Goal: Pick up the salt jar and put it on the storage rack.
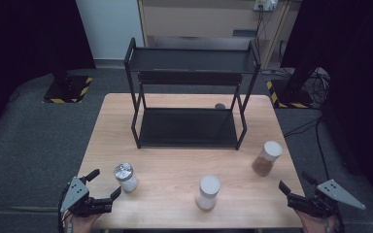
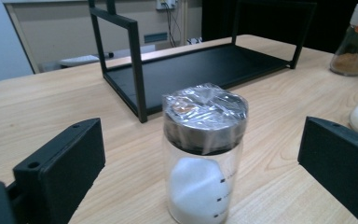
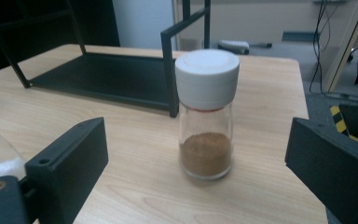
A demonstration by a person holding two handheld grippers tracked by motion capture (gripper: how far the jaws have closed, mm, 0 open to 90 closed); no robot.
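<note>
The small glass jar of white powder with a foil-wrapped dark lid (image 2: 204, 154) stands near the table's front edge, between the left gripper's (image 1: 98, 186) open jaws; the slick wrap could slip; the brown-spice jar with a white cap (image 3: 206, 114) faces the right gripper (image 1: 295, 187), also open; a nudge might topple either.

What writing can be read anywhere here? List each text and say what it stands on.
No word or number can be read.
Foil-capped jar: short black graduation marks low on the glass, any figures beside them too small to read.
White-lidded brown spice jar: no label.
Yellow-and-black hazard stripes on the stand base on the floor: a warning pattern, no words.
Black rack: no marking.
</note>
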